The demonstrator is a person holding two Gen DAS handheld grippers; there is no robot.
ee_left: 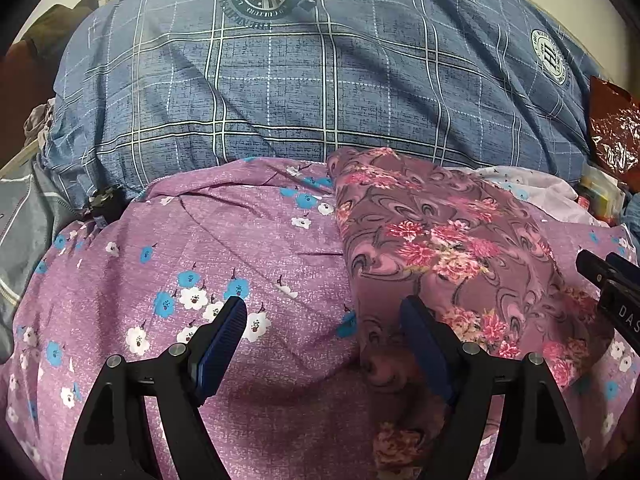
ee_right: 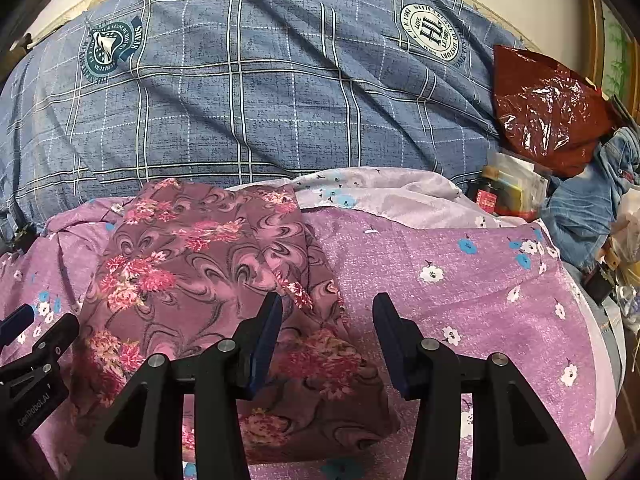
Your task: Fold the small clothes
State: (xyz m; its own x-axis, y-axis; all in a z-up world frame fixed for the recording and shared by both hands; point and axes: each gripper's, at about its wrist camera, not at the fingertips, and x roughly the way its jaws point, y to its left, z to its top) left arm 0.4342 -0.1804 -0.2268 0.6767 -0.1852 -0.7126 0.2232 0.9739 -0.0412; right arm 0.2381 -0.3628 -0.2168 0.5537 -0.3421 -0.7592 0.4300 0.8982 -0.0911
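A bed fills both views: a purple bedsheet printed with small white and blue flowers lies in front, and a bulky blue plaid quilt with round crests rises behind it. At the far right of the bed sit a crinkled red plastic bag, some denim fabric and a heap of small packets too cluttered to make out.

The folded garment, mauve with pink flowers and dark swirls, lies flat on the sheet. Its long axis runs from the near edge of the bed away toward the quilt, leaning slightly left in the right wrist view. Its near end is cut off behind the tool arms in both views, so the lower hem cannot be seen whole.

The left tool stands wide open, holding nothing; its right finger hangs over the garment's left edge and its left finger over bare sheet, and contact cannot be judged. The right tool is about half open and also holds nothing, its left finger above the garment's right part, its right finger above the sheet. Each tool shows at the edge of the other's view.
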